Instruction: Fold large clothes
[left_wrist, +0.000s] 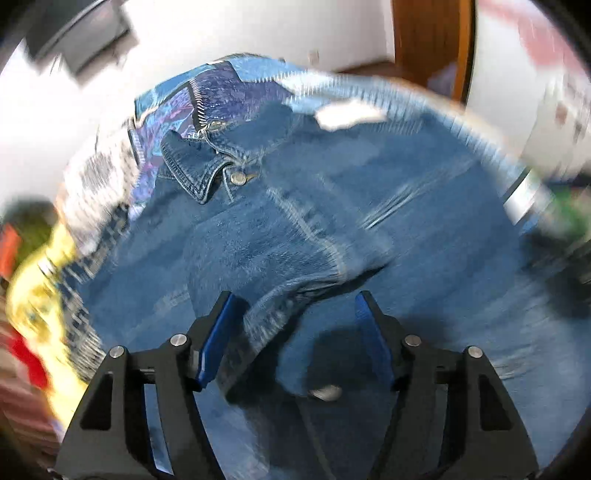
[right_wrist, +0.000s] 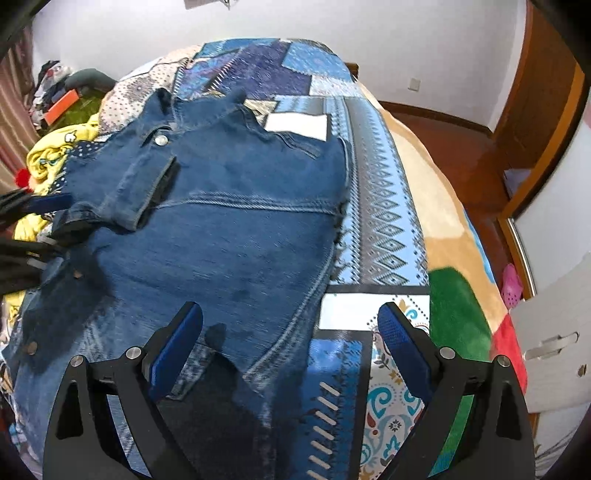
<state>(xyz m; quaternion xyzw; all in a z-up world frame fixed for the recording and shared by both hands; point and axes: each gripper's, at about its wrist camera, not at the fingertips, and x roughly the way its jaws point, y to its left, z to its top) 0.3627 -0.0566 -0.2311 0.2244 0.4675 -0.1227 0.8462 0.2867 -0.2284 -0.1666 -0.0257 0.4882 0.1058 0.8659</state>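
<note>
Denim jacket (right_wrist: 229, 221) spread flat on patchwork bedspread (right_wrist: 373, 206), collar (left_wrist: 192, 170) at far end, one sleeve (right_wrist: 144, 184) folded across chest. Left tongs (left_wrist: 295, 332) spread wide, hovering over sleeve cuff, gripping nothing. Right tongs (right_wrist: 290, 332) spread wide above jacket's near hem edge, empty.

The jacket (right_wrist: 221, 229) lies spread on the bed (right_wrist: 384, 206), collar (right_wrist: 207, 107) at the far end; one sleeve (right_wrist: 144, 184) is folded across its left side; a clothes pile (right_wrist: 55, 155) sits left of it; a cabinet (right_wrist: 554, 295) stands right of the bed.
</note>
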